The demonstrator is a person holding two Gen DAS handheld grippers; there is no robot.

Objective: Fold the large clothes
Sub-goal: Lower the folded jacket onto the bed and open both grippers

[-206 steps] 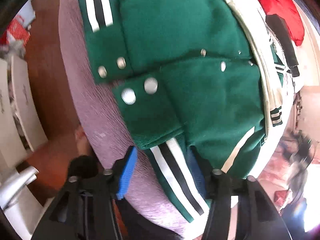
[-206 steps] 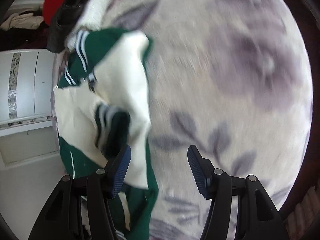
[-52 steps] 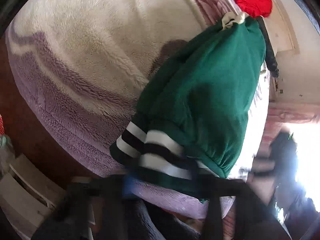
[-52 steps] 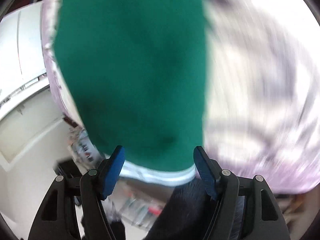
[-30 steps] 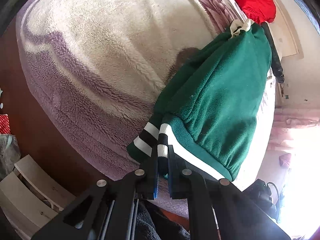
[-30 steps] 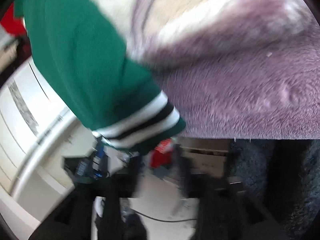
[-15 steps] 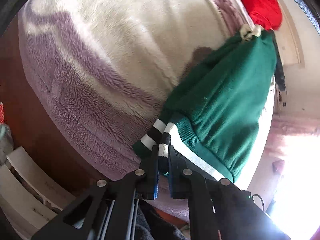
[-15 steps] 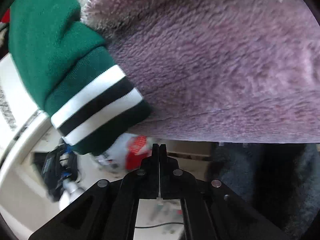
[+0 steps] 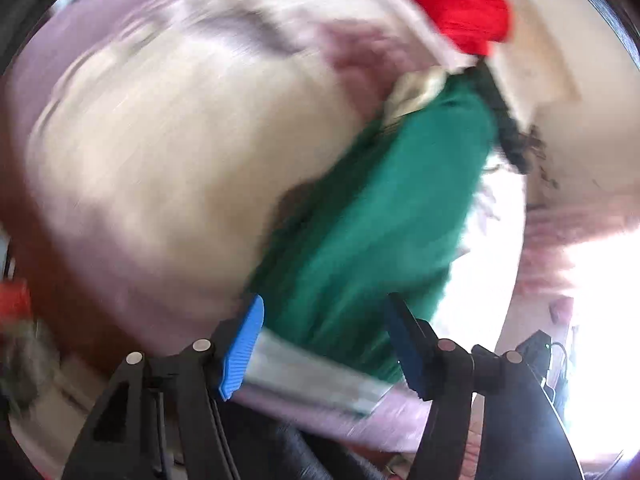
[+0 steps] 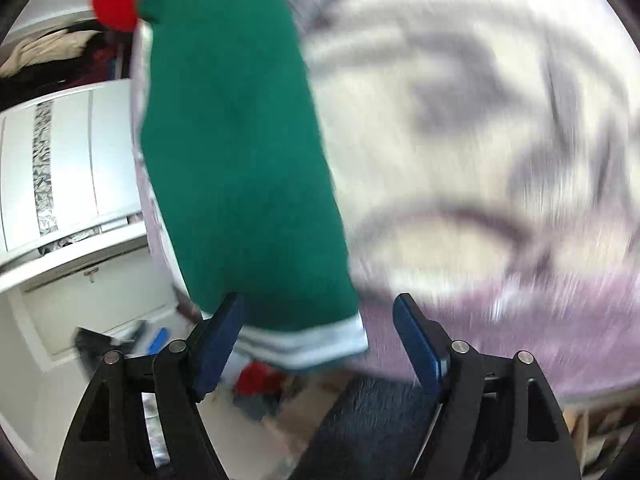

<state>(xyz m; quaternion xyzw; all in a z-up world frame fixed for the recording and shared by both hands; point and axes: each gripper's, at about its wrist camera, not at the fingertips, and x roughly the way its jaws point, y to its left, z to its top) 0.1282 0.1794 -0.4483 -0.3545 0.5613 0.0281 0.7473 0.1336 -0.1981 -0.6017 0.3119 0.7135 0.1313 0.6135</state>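
Left wrist view: both tools — left tool (image 9: 326, 344), right tool (image 10: 316, 338) — have just spread, gripping nothing; the soft, floppy green knit jacket (image 9: 376, 232) is best pinched at its thicker striped hem (image 10: 304, 344).

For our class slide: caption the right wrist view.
Open right gripper, jaws just opened, above a folded green jacket on a purple-patterned fleece blanket.

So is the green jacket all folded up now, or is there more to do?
Mostly folded: the green jacket lies as a narrow bundle along the edge of the fleece blanket. Nothing is held. The left gripper and right gripper have just been opening, pads clear of the striped hem. Left, probably: another fold. The red garment looks unfolded.
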